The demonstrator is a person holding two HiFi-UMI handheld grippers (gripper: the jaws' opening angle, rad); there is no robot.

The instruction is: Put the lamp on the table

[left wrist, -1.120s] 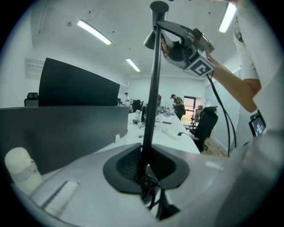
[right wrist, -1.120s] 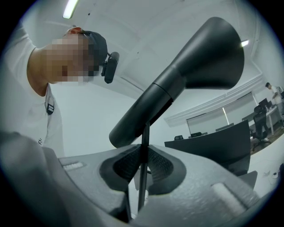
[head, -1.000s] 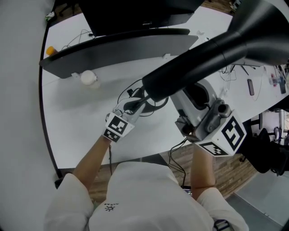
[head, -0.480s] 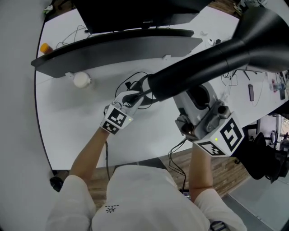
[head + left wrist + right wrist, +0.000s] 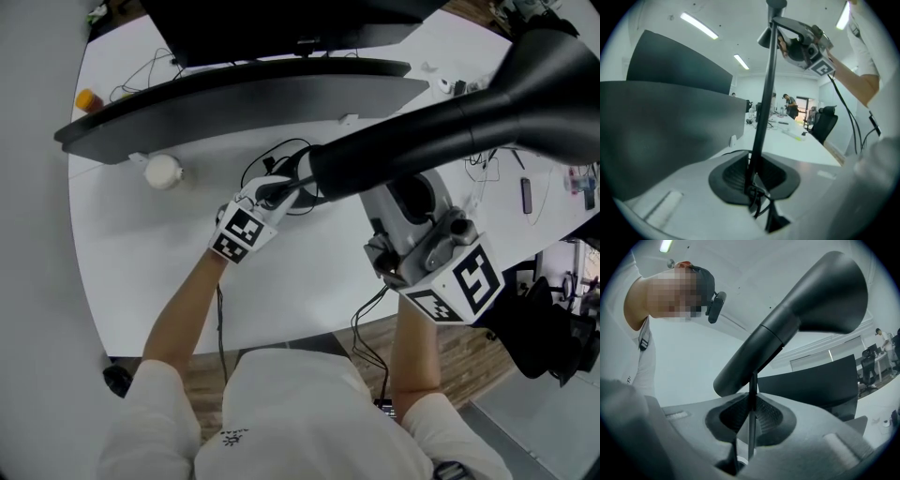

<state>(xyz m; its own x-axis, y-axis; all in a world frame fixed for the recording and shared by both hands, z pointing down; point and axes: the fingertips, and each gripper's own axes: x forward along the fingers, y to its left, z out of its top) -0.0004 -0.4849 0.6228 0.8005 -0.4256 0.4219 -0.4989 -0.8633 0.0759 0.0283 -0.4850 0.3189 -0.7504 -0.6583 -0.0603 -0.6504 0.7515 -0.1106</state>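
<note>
With the lamp (image 5: 450,122) held over the white bench (image 5: 141,272) at mid-frame, its thin pole clamped in the right gripper (image 5: 751,423) and in the left gripper (image 5: 754,180), whose jaws have just eased slightly, it should be lowered upright and released only once steady.

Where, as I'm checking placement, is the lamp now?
In the head view the lamp slants from centre to upper right across the white table, gripped by the left claw at centre and the right claw lower right.
</note>
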